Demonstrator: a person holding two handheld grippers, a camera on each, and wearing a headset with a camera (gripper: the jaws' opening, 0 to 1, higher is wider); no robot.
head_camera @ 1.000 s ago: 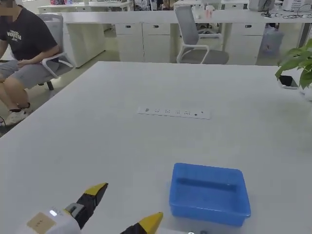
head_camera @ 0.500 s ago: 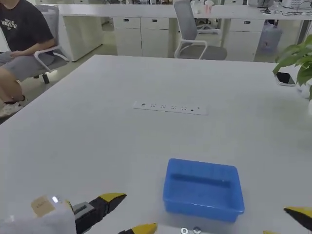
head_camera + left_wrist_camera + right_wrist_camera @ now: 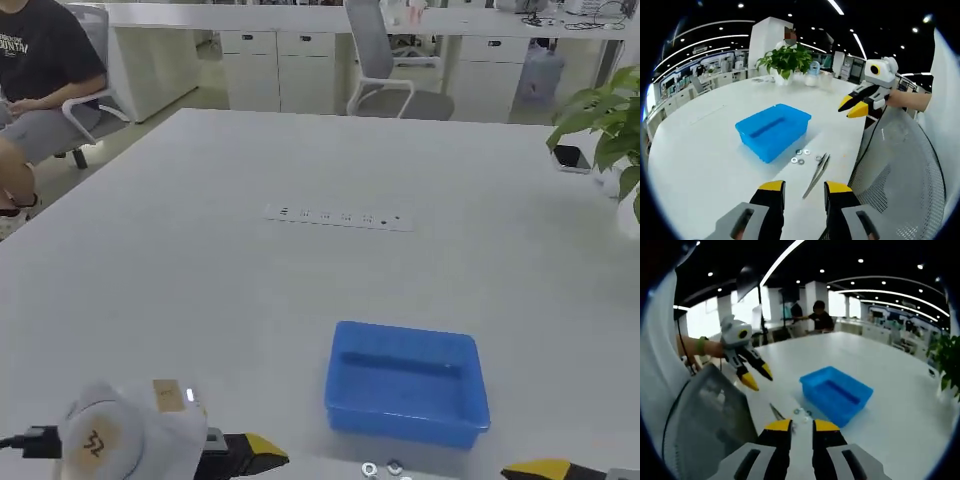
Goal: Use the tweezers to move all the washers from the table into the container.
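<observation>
The blue container stands near the table's front edge, with small washers just in front of it. Metal tweezers lie on the table beside the washers, past my left gripper, which is open and holds nothing. My right gripper is open by a narrow gap and also holds nothing. It faces the tweezers, the washers and the container. The left gripper sits at the bottom left of the head view, and a yellow tip of the right gripper at the bottom right.
A white power strip lies mid-table. A potted plant and a phone are at the far right. A person sits at the far left, with office chairs beyond the table.
The head camera has tilted down, bringing the washers into view. The left gripper has drawn back toward the bottom left. The right gripper's tip has come in at the bottom right.
</observation>
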